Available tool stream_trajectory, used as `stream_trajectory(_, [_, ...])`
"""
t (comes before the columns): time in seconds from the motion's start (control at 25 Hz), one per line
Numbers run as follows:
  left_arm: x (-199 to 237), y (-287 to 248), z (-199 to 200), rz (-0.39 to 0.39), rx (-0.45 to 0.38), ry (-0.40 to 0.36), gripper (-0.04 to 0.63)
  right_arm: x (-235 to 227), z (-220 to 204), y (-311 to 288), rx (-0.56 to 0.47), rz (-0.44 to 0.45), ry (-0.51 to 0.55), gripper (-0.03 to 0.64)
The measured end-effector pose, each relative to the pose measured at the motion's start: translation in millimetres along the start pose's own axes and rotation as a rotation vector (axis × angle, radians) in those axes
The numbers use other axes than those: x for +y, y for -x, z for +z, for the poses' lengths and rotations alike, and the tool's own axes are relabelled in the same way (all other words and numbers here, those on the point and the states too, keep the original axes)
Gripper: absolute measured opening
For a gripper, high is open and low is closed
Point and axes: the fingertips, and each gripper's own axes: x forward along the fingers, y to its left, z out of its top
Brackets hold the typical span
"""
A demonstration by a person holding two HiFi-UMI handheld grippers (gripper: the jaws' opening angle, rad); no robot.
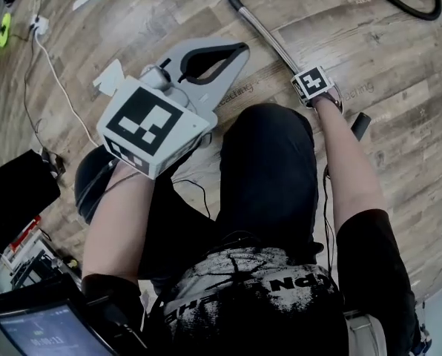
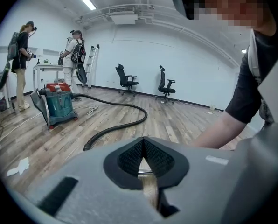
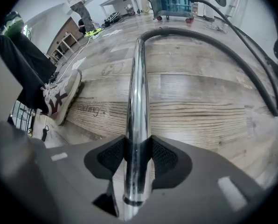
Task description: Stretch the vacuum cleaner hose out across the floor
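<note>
Caught mid-grab. Clamped the right gripper (image 3: 138,155) on the chrome wand (image 3: 137,78), rubber pads tight to both sides, low over the wooden floor (image 3: 199,101). Carried the left gripper (image 2: 143,161) pinched shut on nothing, raised clear above the boards.

Followed the black hose (image 3: 232,55) from the wand's far end out in a wide bend, then back toward the teal vacuum cleaner (image 2: 59,104). Read that as plenty of slack left, so the stretch looked barely begun.

Called, by this reckoning, for a steady drag of the wand away from the vacuum cleaner, low along the floor, with a firm squeeze against slipping on smooth chrome.

Found good open boards out beyond the bend. Spotted a sneaker (image 3: 59,97) near the wand on its left, a white cable (image 1: 54,73) and paper scraps (image 1: 110,76) off to the left, two office chairs (image 2: 126,80) and a ladder (image 2: 92,64) well apart by the far wall. Noted two people (image 2: 22,64) near the vacuum cleaner, worth minding if tugged.
</note>
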Motion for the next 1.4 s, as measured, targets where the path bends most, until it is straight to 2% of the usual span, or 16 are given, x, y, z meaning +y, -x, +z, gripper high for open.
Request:
stream_trajectory(0.24, [4, -35, 13, -0.051, 0.013, 0.088, 0.003, -33, -1, 58, 0.055, -0.019, 0.050, 0.176])
stream_trajectory(0.32, [18, -60, 9, -0.052, 0.016, 0.180, 0.003, -41, -4, 71, 0.069, -0.018, 0.057, 0.176])
stream_trajectory(0.36, [26, -75, 0, -0.062, 0.019, 0.253, 0.003, -43, -4, 76, 0.072, -0.018, 0.063, 0.176])
stream_trajectory(0.44, [42, -105, -30, -0.098, 0.019, 0.449, 0.005, -45, 1, 85, 0.072, -0.022, 0.076, 0.176])
stream_trajectory(0.56, [54, -150, -88, -0.125, -0.027, 0.787, 0.096, -47, -5, 101, 0.078, -0.039, 0.071, 0.176])
stream_trajectory(0.64, [50, -174, -129, -0.139, -0.055, 0.976, 0.144, -46, -9, 112, 0.076, -0.042, 0.074, 0.176])
stream_trajectory(0.76, [45, -204, -174, -0.148, -0.082, 1.160, 0.198, -45, -3, 121, 0.065, -0.041, 0.092, 0.176])
stream_trajectory(0.88, [42, -239, -193, -0.149, -0.153, 1.328, 0.226, -56, -12, 128, 0.126, -0.072, 0.089, 0.176])
stream_trajectory(1.0, [40, -259, -193, -0.153, -0.215, 1.424, 0.267, -37, -7, 133, 0.081, -0.015, 0.088, 0.176])
stream_trajectory(1.12, [47, -269, -171, -0.173, -0.320, 1.487, 0.279, -8, 6, 148, 0.004, 0.065, 0.082, 0.176])
stream_trajectory(1.2, [54, -276, -158, -0.166, -0.380, 1.529, 0.279, -8, 3, 160, 0.016, 0.036, 0.090, 0.176])
stream_trajectory(1.24, [56, -279, -153, -0.161, -0.409, 1.548, 0.269, -11, 0, 164, 0.030, 0.013, 0.096, 0.176])
stream_trajectory(1.28, [58, -282, -149, -0.165, -0.439, 1.573, 0.211, -12, -2, 165, 0.040, 0.007, 0.101, 0.176])
stream_trajectory(1.4, [58, -287, -145, -0.219, -0.531, 1.689, 0.158, -21, -4, 163, 0.065, -0.040, 0.162, 0.176])
